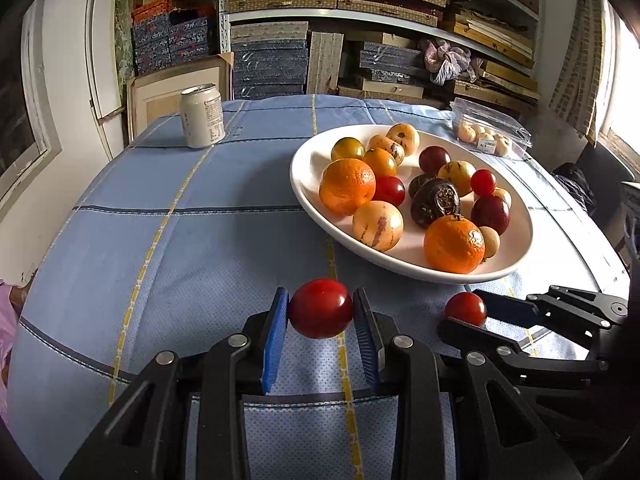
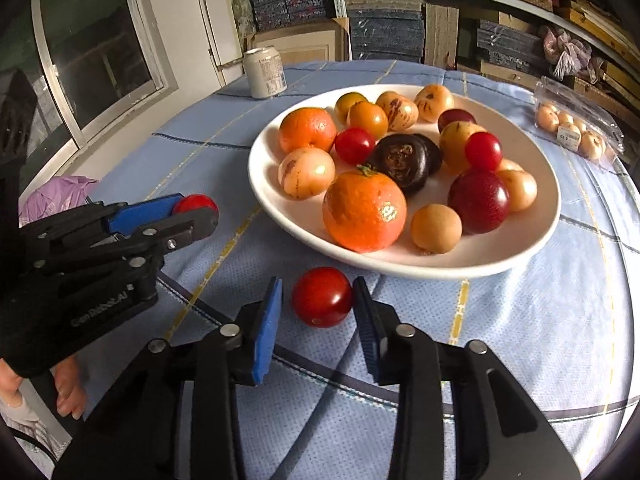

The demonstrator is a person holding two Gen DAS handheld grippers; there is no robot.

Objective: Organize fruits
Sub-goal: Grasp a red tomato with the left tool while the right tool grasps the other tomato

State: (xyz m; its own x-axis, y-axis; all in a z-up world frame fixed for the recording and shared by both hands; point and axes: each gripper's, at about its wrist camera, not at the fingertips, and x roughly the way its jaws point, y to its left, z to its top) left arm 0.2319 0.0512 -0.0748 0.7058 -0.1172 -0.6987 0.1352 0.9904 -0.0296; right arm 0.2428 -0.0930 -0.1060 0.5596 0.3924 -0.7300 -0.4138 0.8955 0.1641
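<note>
My left gripper (image 1: 321,305) is shut on a red tomato (image 1: 321,308), clamped between its blue pads in front of the white plate (image 1: 308,168). In the right wrist view this gripper (image 2: 196,210) and its tomato (image 2: 196,201) appear at the left. My right gripper (image 2: 318,294) straddles a second red tomato (image 2: 322,297) that rests on the blue cloth just before the plate's (image 2: 500,264) rim. The right pad is at the tomato and a sliver of cloth shows at the left pad. The left wrist view shows that gripper (image 1: 464,311) around the tomato (image 1: 466,308). The plate holds oranges, tomatoes, dark and pale fruits.
A drinks can (image 1: 201,116) stands at the far left of the table. A clear plastic box of pale round fruits (image 2: 576,124) lies far right. Shelves stacked with boxes rise behind the table. A person's hand (image 2: 68,392) shows at lower left.
</note>
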